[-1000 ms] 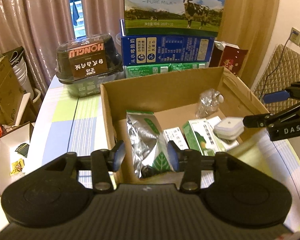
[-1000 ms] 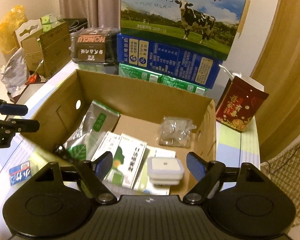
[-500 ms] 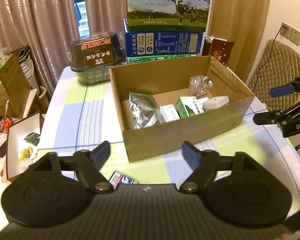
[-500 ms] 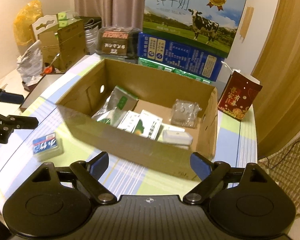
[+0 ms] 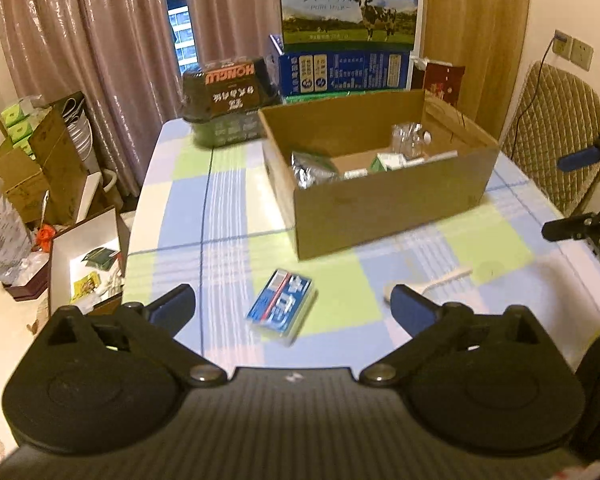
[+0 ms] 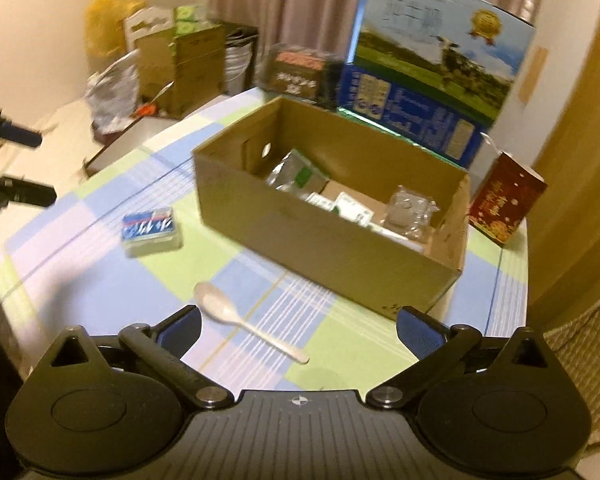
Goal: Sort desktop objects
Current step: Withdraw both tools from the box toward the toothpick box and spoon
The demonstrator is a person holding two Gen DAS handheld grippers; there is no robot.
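Observation:
An open cardboard box (image 5: 380, 208) (image 6: 320, 240) stands on the checked tablecloth, holding a silver foil pouch (image 5: 312, 168), small medicine boxes and a clear plastic bag. In front of it lie a blue tissue pack (image 5: 282, 306) (image 6: 150, 230) and a white plastic spoon (image 5: 432, 284) (image 6: 240, 316). My left gripper (image 5: 294, 308) hovers short of the tissue pack, jaws opening wide, nothing between them. My right gripper (image 6: 300, 328) hangs near the spoon's handle, jaws also opening and empty. Each gripper shows at the edge of the other's view.
Stacked milk cartons (image 5: 348, 20) and a dark lidded container (image 5: 230, 96) stand behind the box. A red gift box (image 6: 506, 200) sits at its far right corner. A padded chair (image 5: 560, 120) is beyond the table's right edge, with cluttered boxes on the floor to the left.
Both grippers have pulled back from over the box toward the table's near side and opened wider. The tissue pack and spoon have come into view.

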